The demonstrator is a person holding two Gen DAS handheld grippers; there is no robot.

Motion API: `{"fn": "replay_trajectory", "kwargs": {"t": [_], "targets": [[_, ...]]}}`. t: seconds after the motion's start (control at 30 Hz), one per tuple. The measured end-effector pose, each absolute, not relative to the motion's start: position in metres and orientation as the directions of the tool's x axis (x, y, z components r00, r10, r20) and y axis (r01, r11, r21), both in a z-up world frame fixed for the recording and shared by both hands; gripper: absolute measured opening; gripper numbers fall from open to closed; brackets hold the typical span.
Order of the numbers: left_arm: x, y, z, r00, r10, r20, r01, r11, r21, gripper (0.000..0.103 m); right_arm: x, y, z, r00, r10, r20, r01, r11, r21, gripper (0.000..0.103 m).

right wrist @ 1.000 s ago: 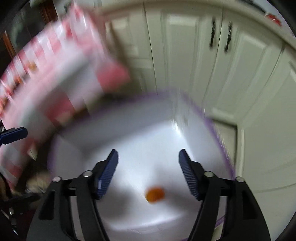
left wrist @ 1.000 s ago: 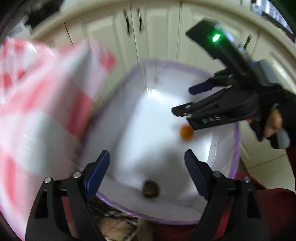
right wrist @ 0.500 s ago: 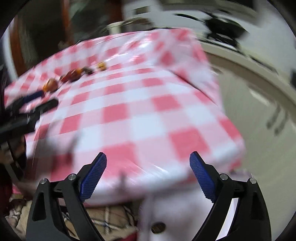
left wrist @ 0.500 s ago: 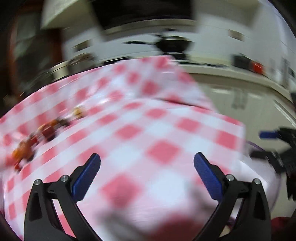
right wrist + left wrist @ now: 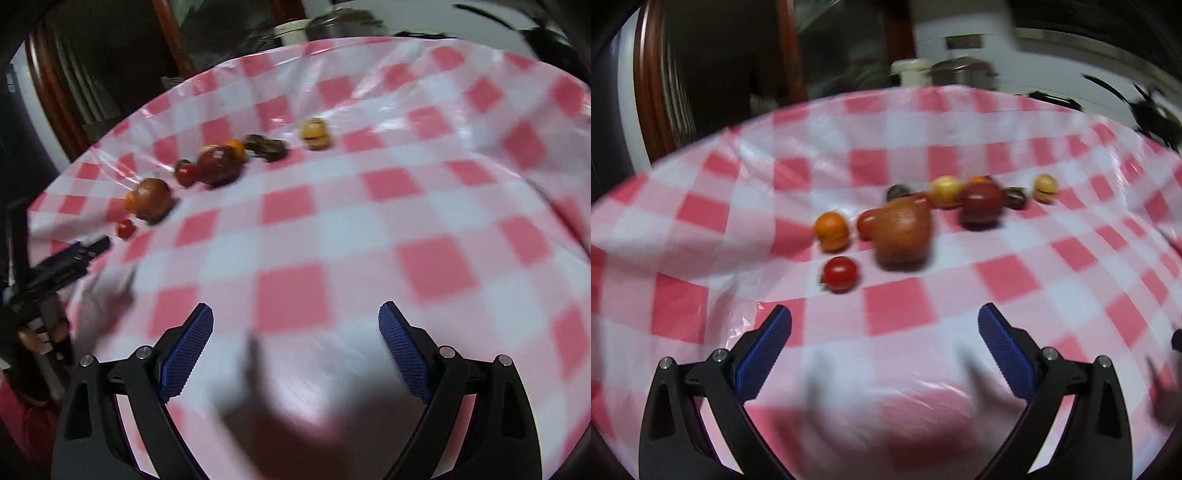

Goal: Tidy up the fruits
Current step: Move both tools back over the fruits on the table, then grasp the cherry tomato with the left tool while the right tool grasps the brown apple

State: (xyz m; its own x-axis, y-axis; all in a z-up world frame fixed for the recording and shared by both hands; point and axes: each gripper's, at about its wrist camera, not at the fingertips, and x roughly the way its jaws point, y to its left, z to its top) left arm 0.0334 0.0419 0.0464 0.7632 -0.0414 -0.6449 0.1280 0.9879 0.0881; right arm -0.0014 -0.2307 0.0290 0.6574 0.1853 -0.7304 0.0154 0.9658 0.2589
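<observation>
Both views blurred by motion. Left hand-held gripper [image 5: 884,330]: jaws wide apart, nothing between them, above the near part of the counter [image 5: 1071,295], which is covered in a red-and-white checked cloth.

Fruits lie in a loose row across the middle of the counter, well ahead of the left gripper. Left wrist view, from left: orange fruit [image 5: 831,230], small red tomato [image 5: 840,273] just in front of it, large brownish-red fruit [image 5: 904,233], dark red round fruit [image 5: 981,203], a yellow one [image 5: 946,190] behind, pale striped one [image 5: 1046,187] at the far right end, set apart. Small dark pieces between; kind cannot be told.

Right hand-held gripper [image 5: 295,328]: jaws likewise wide, empty, over bare cloth. Fruit row sits far to its upper left.

Only the right wrist view shows the left gripper from outside, at the left edge, near the tomato. Only the left view separates the orange from the big fruit.
</observation>
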Motion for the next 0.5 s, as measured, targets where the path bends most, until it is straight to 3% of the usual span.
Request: {"fn": "replay_trajectory", "kwargs": {"t": [0.27,0.33,0.4,0.47,0.5], "targets": [[0.103,0.084,0.026,0.684,-0.101,-0.722,0.251,0.962,0.104,0.101,0.076,-0.165,0.018,0.619,0.329,-0.714,-0.089,0.932,0.352,0.088],[0.116,0.084,0.023,0.67,-0.124,-0.732,0.296,0.949,0.11,0.096,0.088,-0.158,0.016,0.615,0.353,-0.706,-0.078,0.917,0.391,0.088],[0.129,0.081,0.019,0.648,-0.138,-0.749,0.324,0.94,0.108,0.086,0.096,-0.154,0.016,0.613,0.369,-0.699,-0.078,0.908,0.411,0.088],[0.141,0.081,0.014,0.614,-0.159,-0.773,0.347,0.934,0.083,0.064,0.105,-0.146,0.017,0.615,0.36,-0.701,-0.079,0.913,0.4,0.088],[0.145,0.082,0.012,0.594,-0.178,-0.784,0.357,0.932,0.059,0.059,0.113,-0.139,0.016,0.614,0.359,-0.703,-0.078,0.914,0.398,0.089]]}}
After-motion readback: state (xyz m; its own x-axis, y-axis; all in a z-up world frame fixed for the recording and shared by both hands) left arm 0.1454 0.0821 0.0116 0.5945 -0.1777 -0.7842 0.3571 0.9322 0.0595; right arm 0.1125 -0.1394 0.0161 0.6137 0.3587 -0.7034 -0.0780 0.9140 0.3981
